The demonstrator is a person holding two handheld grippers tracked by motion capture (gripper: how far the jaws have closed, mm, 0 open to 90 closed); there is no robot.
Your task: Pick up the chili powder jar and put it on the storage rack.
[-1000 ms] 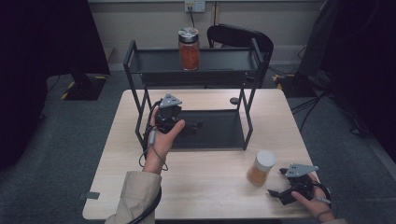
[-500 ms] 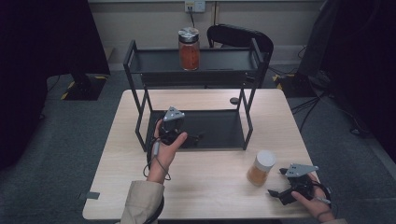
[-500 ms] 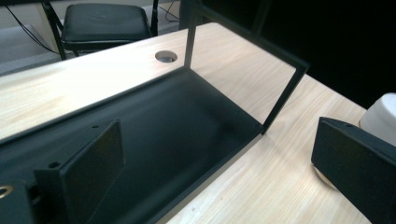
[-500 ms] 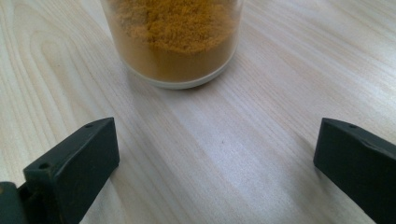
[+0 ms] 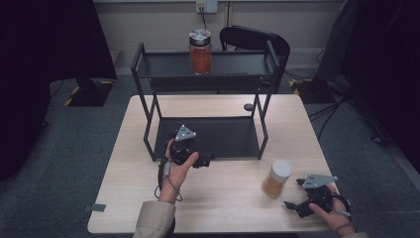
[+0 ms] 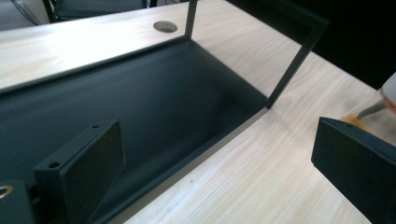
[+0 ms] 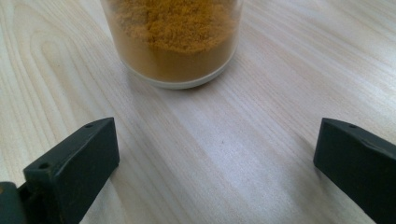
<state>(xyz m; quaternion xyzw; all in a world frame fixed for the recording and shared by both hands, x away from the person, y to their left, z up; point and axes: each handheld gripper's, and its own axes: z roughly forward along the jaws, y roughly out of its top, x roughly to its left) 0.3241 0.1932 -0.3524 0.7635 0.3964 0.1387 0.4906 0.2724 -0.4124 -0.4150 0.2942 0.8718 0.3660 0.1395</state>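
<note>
Yellow-powder jar [image 7: 172, 39] just ahead of the right gripper's [image 7: 217, 163] spread fingers [image 7: 79, 158].

left tongs [image 5: 207, 159] agape, right tongs [image 5: 292, 207] agape

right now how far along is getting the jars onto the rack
One red-filled jar already stands on the rack top shelf. The right gripper, jaws open, points at the yellow-powder jar on the table, not yet gripped. The left gripper is open, holding nothing. Grasping and shelving remain.
</note>
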